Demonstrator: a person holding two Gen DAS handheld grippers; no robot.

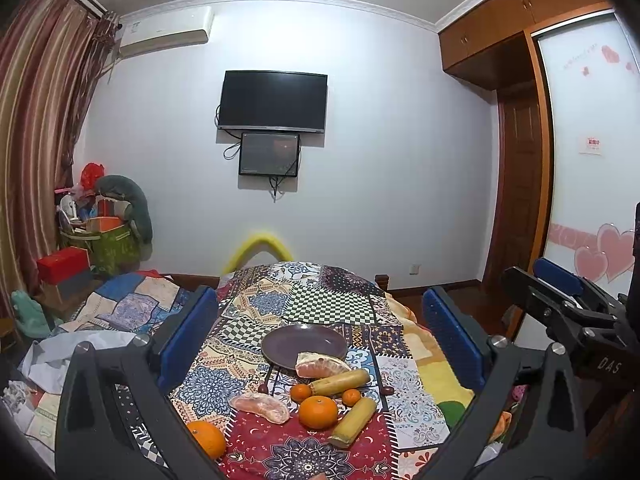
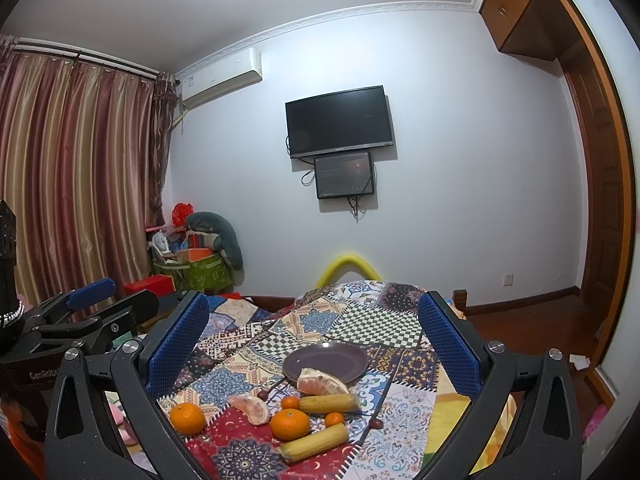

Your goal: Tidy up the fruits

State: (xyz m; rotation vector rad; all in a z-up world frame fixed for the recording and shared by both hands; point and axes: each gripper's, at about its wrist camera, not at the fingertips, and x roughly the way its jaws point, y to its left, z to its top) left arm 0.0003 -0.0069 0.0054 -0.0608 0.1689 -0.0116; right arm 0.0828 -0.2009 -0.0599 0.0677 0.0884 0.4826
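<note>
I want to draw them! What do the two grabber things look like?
Both grippers match. The left gripper and the right gripper each have a black frame with silver bolts, and two fingers covered in bumpy blue pads. White lettering marks the black bodies. No hands or sleeves show.

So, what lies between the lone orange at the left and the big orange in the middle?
A peeled pomelo segment lies on the cloth between the lone orange and the big orange; both views show it.

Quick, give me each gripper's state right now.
Left gripper: open, holding nothing.
Right gripper: open, holding nothing.
</note>
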